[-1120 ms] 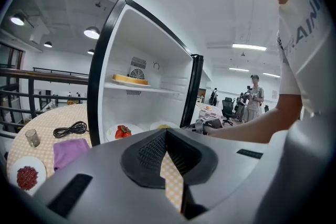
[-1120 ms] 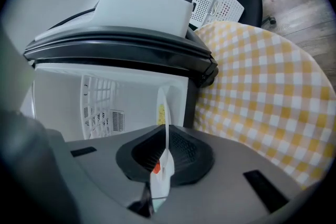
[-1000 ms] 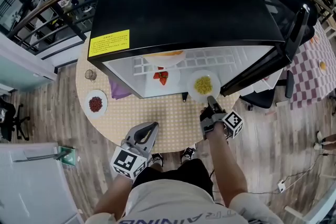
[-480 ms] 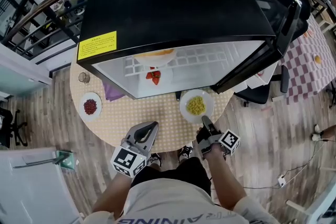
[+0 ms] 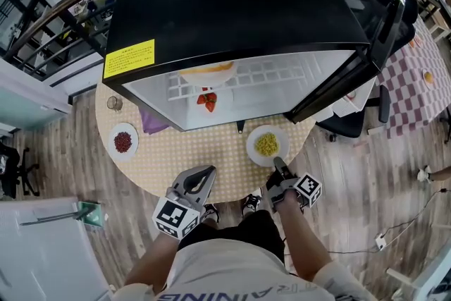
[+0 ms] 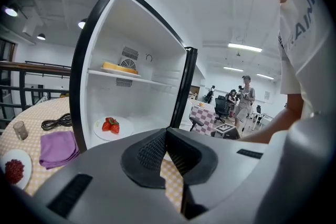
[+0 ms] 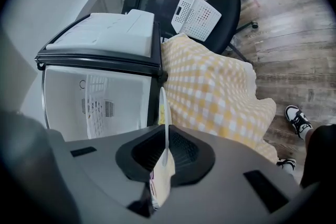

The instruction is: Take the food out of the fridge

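The black fridge [image 5: 232, 3] stands open on the round table, its door [image 5: 352, 74] swung out to the right. A white plate of yellow corn [image 5: 267, 145] is outside the fridge, low over the checked tablecloth. My right gripper [image 5: 280, 167] is shut on its near rim. In the right gripper view the plate [image 7: 164, 113] shows edge-on between the jaws of the right gripper [image 7: 165, 150]. Inside remain a plate of strawberries [image 5: 206, 101] [image 6: 111, 126] on the floor and a yellow food [image 5: 208, 70] [image 6: 121, 68] on the shelf. My left gripper [image 5: 201, 176] [image 6: 167, 136] hangs shut and empty at the table's near edge.
Left of the fridge lie a plate of red beans [image 5: 124, 142] [image 6: 14, 169], a purple cloth [image 5: 152, 125] [image 6: 56, 147], a small glass [image 5: 114, 103] and a black cable [image 6: 55, 123]. A black office chair [image 7: 210, 13] stands to the right. People stand in the far room [image 6: 242, 102].
My right gripper has drawn the corn plate out from the fridge's front and down toward the table's near edge. The left gripper has stayed put.
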Tool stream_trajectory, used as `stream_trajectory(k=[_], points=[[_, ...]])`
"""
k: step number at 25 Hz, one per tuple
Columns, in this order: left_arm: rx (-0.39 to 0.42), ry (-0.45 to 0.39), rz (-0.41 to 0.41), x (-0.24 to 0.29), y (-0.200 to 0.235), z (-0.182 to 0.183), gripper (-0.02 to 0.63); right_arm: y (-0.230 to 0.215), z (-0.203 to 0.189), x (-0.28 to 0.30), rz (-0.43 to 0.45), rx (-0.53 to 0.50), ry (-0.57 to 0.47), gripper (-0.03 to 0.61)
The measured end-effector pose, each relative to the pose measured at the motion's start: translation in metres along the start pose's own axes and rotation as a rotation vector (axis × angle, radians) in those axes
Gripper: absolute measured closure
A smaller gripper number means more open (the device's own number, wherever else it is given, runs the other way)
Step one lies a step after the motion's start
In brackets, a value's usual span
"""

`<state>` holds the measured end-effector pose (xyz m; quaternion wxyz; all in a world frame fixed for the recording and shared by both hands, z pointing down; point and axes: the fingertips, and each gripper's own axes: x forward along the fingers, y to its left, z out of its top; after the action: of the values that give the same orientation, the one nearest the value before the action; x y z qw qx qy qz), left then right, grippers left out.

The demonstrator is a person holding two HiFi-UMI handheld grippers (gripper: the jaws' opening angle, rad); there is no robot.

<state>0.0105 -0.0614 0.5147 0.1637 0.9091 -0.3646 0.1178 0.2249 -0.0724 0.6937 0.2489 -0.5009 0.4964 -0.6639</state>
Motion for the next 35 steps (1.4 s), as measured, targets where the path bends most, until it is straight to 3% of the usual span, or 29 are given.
stream_trajectory(k=[7,10,13,16,21,25,28,35], points=[[-0.006,0.01,-0.006,-0.002,-0.003,-0.006,0.606,-0.006,0.001,0.003,-0.043,-0.011,-0.007,0.545],[-0.011,0.012,-0.008,-0.002,-0.004,-0.009,0.606,0.001,0.001,0.004,-0.043,-0.088,0.002,0.527],[-0.021,0.013,-0.011,-0.002,-0.004,-0.011,0.606,0.007,0.0,0.005,-0.06,-0.227,0.04,0.468],[-0.023,0.018,-0.021,-0.001,-0.007,-0.014,0.606,0.002,-0.007,0.007,-0.131,-0.393,0.116,0.399],[-0.031,0.035,-0.033,-0.001,-0.012,-0.022,0.606,-0.007,-0.019,0.009,-0.271,-0.887,0.263,0.324],[-0.037,0.043,-0.032,-0.003,-0.011,-0.026,0.606,-0.012,-0.026,0.008,-0.319,-1.105,0.35,0.314],[-0.038,0.043,-0.033,-0.002,-0.011,-0.027,0.606,-0.014,-0.029,0.004,-0.321,-1.148,0.391,0.314],[-0.036,0.034,-0.052,0.002,-0.013,-0.023,0.606,-0.013,-0.033,-0.007,-0.302,-1.091,0.407,0.314]])
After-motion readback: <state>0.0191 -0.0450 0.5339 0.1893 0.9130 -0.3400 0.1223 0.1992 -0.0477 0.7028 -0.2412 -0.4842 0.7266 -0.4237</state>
